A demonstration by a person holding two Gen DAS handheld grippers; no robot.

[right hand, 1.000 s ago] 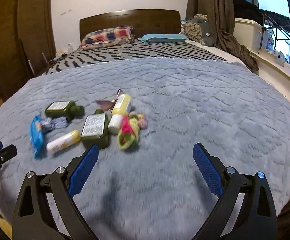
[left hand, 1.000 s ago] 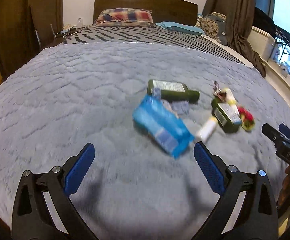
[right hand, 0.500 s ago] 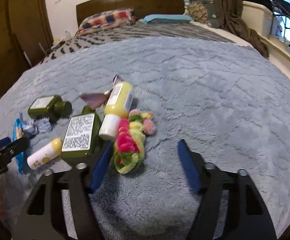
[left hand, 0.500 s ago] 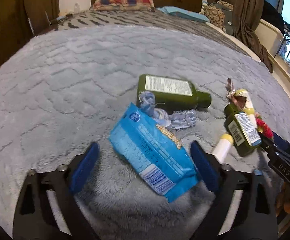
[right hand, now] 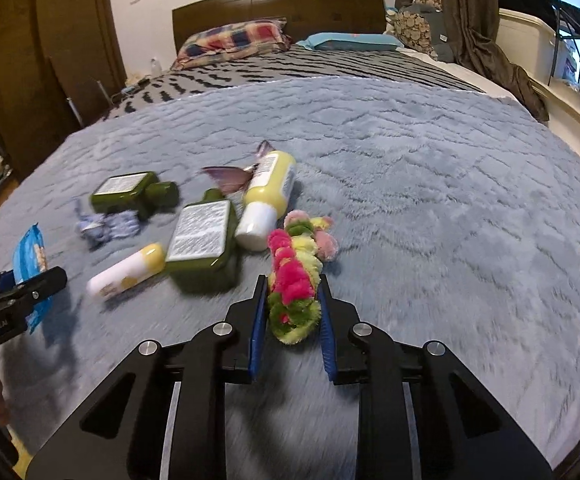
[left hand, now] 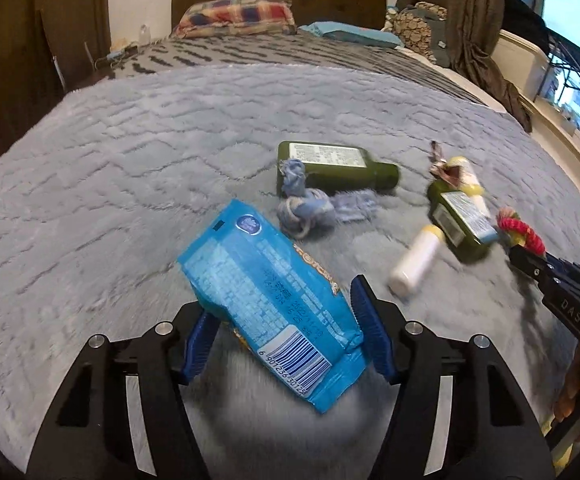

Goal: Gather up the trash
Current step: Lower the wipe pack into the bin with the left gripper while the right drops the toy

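A blue snack packet (left hand: 266, 288) lies tilted between the fingers of my left gripper (left hand: 282, 340). The jaws are closing and the pads touch its two sides. A pink, yellow and green plush toy (right hand: 293, 280) fills the gap of my right gripper (right hand: 291, 320), whose jaws are also closing, with both pads against it. Both lie on the grey bed blanket (right hand: 429, 184). The right gripper (left hand: 561, 292) also shows at the right edge of the left wrist view.
Between the two grippers lie two green bottles (left hand: 337, 170) (right hand: 206, 236), a white and yellow tube (right hand: 126, 270), a yellow bottle (right hand: 270, 196), a blue knotted rope (left hand: 309, 208) and a crumpled wrapper (right hand: 230, 178). Pillows (left hand: 234, 16) and a headboard lie far back.
Both grippers came down and forward onto the pile and narrowed from wide open. The packet now sits between the left fingers, the plush toy between the right ones.
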